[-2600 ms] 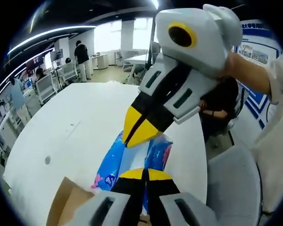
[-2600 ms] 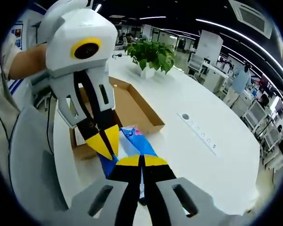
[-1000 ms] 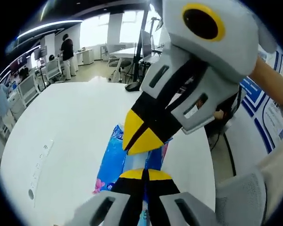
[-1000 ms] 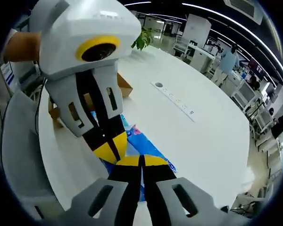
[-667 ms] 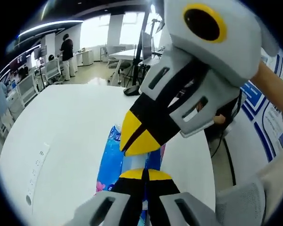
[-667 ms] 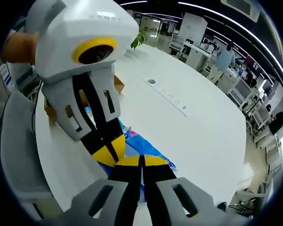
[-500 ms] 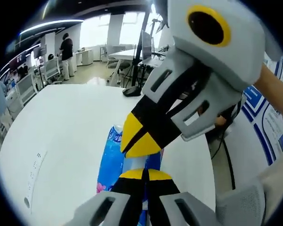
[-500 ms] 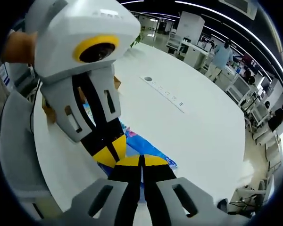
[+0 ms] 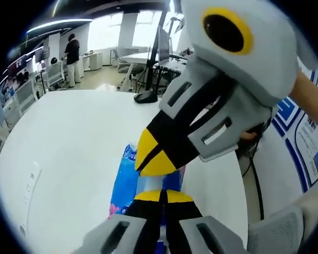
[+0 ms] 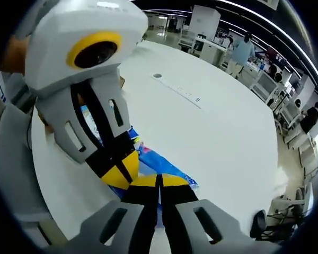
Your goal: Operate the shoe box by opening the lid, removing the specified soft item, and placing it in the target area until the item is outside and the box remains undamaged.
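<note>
Both grippers pinch one blue printed soft pack point(image 9: 128, 180) with jaws closed: the left gripper point(image 9: 161, 194) at lower centre of its view, the right gripper point(image 10: 160, 180) likewise. The pack hangs over the white table point(image 9: 69, 137). To set it down well, both should descend level, then release together.
</note>
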